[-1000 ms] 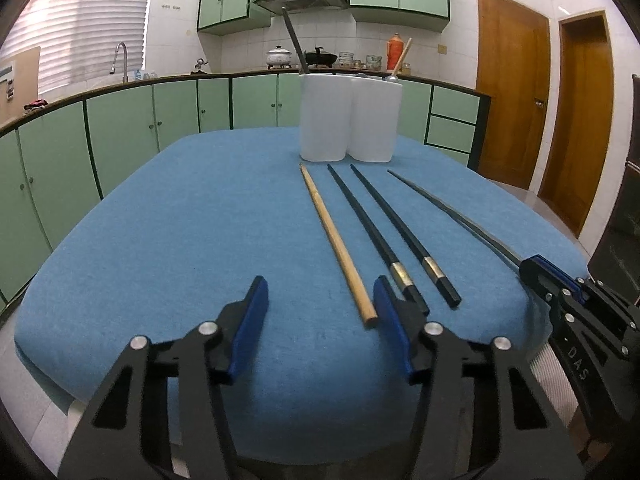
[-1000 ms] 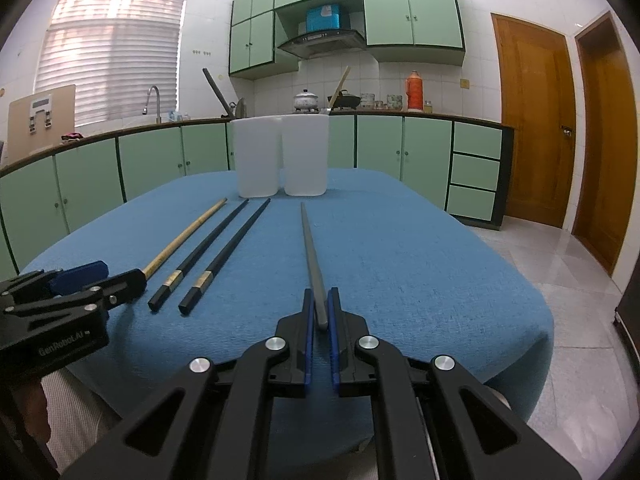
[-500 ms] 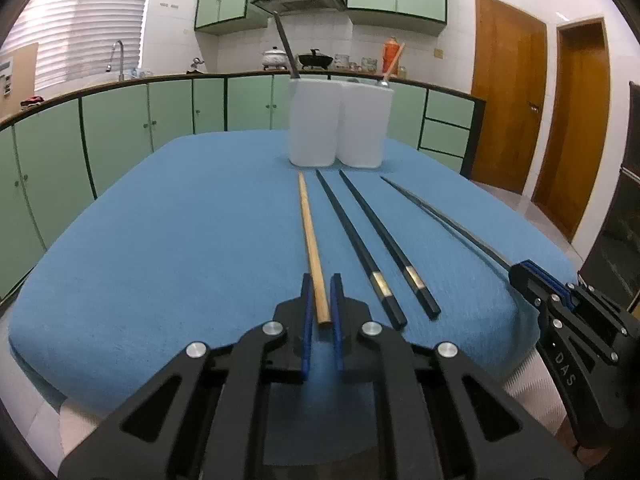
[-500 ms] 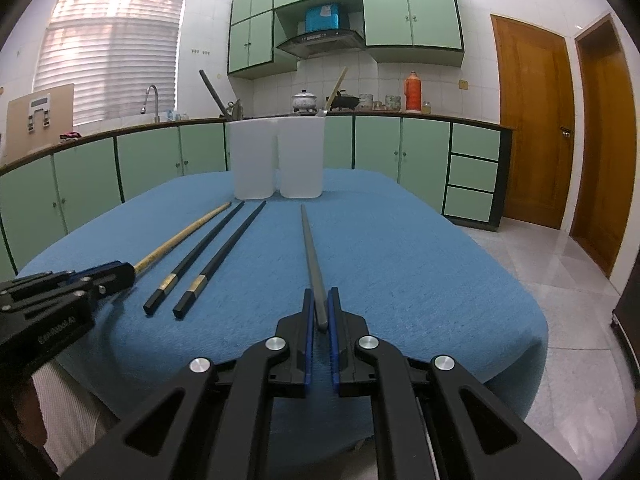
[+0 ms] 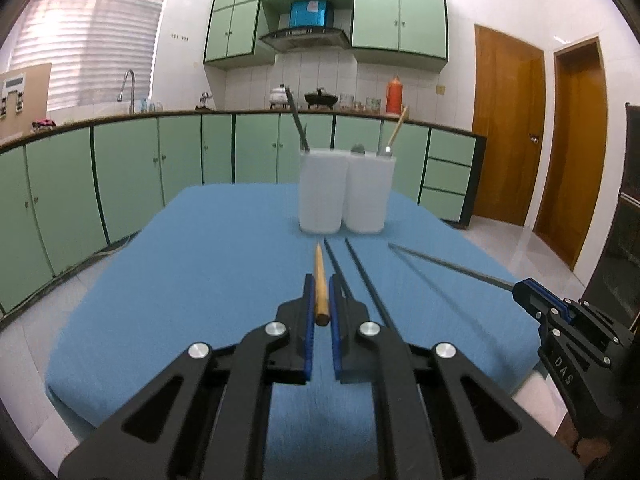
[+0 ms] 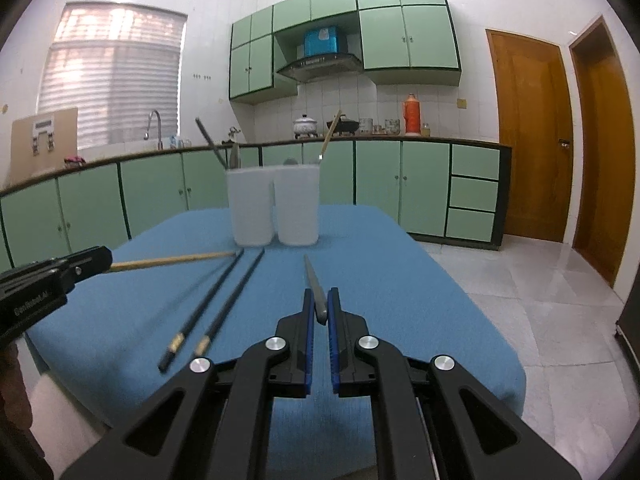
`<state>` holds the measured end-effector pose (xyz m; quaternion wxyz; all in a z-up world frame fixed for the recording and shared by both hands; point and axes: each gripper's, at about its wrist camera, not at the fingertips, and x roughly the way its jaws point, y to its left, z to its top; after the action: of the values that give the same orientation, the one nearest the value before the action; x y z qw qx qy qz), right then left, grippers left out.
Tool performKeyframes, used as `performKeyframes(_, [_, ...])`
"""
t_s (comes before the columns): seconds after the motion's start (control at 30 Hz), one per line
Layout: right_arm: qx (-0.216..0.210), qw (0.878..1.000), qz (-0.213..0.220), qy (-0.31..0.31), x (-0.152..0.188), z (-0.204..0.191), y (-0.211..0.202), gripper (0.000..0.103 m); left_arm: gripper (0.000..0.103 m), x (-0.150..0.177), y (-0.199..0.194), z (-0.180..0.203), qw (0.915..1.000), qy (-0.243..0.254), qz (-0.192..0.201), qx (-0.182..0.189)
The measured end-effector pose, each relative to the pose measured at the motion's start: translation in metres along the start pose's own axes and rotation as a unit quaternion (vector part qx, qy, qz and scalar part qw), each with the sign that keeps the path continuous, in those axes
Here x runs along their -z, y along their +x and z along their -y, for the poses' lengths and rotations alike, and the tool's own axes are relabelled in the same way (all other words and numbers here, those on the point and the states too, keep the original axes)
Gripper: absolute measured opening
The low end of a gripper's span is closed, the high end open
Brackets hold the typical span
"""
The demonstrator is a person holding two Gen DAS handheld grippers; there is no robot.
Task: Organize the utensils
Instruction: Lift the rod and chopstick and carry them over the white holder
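Observation:
My left gripper (image 5: 320, 286) is shut on a wooden chopstick (image 5: 320, 280) and holds it above the blue cloth, pointing toward two white holders (image 5: 343, 196). My right gripper (image 6: 318, 300) is shut on a grey metal chopstick (image 6: 314, 286), also lifted. Two black chopsticks (image 6: 218, 300) lie side by side on the cloth between the grippers. The holders (image 6: 274, 206) stand at the far end of the table, each with a utensil sticking out. The left gripper with its wooden chopstick (image 6: 172, 260) shows at the left of the right wrist view.
The table has a blue cloth (image 5: 200, 280) and a near edge close below both grippers. Green cabinets (image 5: 120, 172) run behind and to the left. Tiled floor (image 6: 520, 300) and wooden doors (image 6: 528, 140) are to the right.
My left gripper closed on the wooden chopstick and lifted it off the cloth. My right gripper lifted the grey chopstick. Both views rose.

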<state>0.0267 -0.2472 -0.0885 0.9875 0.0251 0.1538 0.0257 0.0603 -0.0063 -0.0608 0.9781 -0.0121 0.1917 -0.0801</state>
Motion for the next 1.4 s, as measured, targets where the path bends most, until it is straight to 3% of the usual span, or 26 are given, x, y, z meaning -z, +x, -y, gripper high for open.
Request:
performKeyframes(0.33, [-0.023, 0.998, 0.050, -0.004, -0.064, 0.005, -0.006, 0.006, 0.006, -0.046, -0.014, -0.001, 0.9982, 0.007, 0.059, -0.001])
performKeyframes(0.57, [-0.062, 0.997, 0.034, 0.011, -0.112, 0.014, 0.011, 0.006, 0.006, -0.082, -0.012, -0.008, 0.9964, 0.000, 0.083, 0.012])
performKeyframes(0.8, [-0.093, 0.995, 0.016, 0.011, -0.158, 0.017, 0.035, 0.006, 0.006, -0.125, -0.002, -0.013, 0.9951, 0.001, 0.093, 0.034])
performKeyframes(1.17, [-0.105, 0.994, 0.031, -0.027, -0.205, 0.002, 0.055, 0.006, 0.006, -0.168, 0.015, -0.016, 0.9944, 0.003, 0.093, 0.050])
performKeyframes(1.4, [-0.116, 0.992, 0.050, -0.025, -0.246, 0.003, 0.072, 0.006, 0.006, -0.203, 0.022, -0.009, 0.9911, 0.004, 0.117, 0.064])
